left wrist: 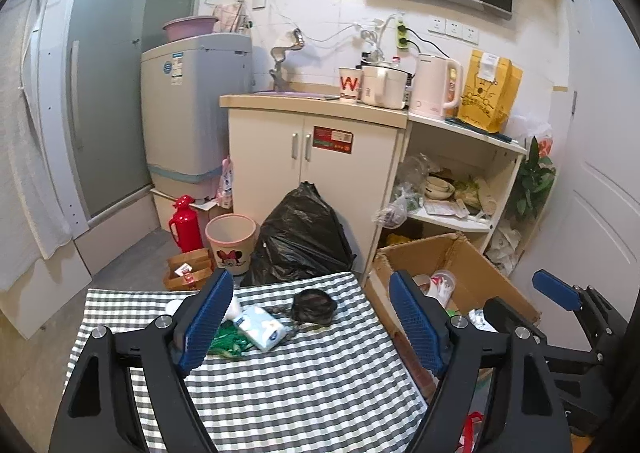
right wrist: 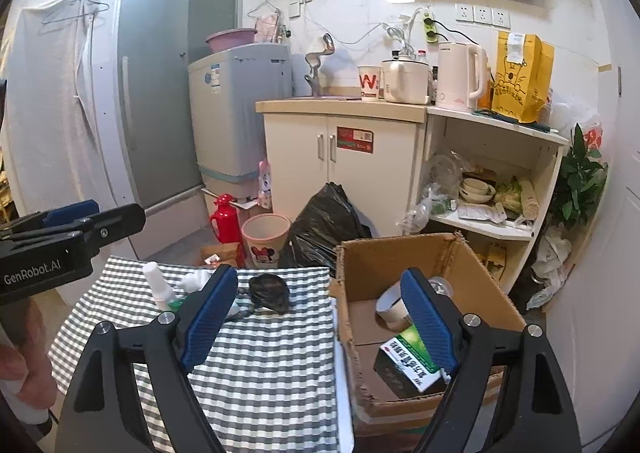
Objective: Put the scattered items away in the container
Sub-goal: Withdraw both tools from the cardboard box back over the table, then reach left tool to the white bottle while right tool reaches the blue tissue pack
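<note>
- Several loose items remain on the checked table (left wrist: 304, 373): a tissue pack (left wrist: 262, 327), a dark pouch with a braided cord (left wrist: 314, 305), something green and stringy (left wrist: 226, 345), and a white bottle (right wrist: 156, 283).
- The tissue pack is taken here as the landmark. It lies flat at the far-left part of the cloth, its long axis running diagonally, from far-left to near-right in the left wrist view.
- The dark pouch sits just beyond and right of the tissue pack, its cord trailing back toward it; the green item touches the pack's left edge; the white bottle stands upright farther left.
- The cardboard box (right wrist: 400, 253), the container, stands off the table's right edge, well right of the tissue pack, flaps open, already holding a green-and-white packet (right wrist: 408, 359) and a paper cup (right wrist: 390, 309).
- The left gripper (left wrist: 316, 323) hangs above the table with jaws spread wide and nothing between them; the tissue pack lies ahead of it, close to its left finger, so this gripper is judged the nearer one.
- The right gripper (right wrist: 320, 319) is also spread wide and empty, straddling the table's right edge and the box's left wall, farther from the tissue pack.
- The left gripper would likely need a small turn to close across the pack's short side; what the green item is stays unclear, as it is partly hidden.
</note>
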Demonstrator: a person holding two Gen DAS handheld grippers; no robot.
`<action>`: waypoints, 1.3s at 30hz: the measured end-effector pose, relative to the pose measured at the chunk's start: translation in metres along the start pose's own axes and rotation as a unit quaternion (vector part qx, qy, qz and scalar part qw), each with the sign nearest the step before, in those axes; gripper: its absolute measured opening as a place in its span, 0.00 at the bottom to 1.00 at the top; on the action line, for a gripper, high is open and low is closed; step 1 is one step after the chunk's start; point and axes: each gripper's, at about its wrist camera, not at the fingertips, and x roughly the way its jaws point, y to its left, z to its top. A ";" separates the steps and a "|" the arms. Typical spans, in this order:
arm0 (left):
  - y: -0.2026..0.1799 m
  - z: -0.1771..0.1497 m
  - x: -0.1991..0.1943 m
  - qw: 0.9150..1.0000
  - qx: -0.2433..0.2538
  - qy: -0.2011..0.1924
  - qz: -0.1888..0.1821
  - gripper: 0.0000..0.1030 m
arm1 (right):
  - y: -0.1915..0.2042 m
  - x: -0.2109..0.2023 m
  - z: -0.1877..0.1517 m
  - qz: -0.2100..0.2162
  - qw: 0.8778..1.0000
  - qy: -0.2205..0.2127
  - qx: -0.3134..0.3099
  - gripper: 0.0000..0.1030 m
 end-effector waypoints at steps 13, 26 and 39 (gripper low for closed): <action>0.040 -0.006 -0.019 0.999 -0.029 -0.013 0.025 0.92 | 0.035 -0.004 0.007 0.028 0.999 -0.017 -0.015 0.95; 0.077 -0.013 -0.031 0.997 -0.054 -0.027 0.056 1.00 | 0.068 0.002 0.009 0.052 0.998 -0.016 -0.040 1.00; 0.106 -0.019 -0.020 0.994 -0.061 -0.011 0.095 1.00 | 0.083 0.017 0.007 0.069 0.996 -0.006 -0.055 1.00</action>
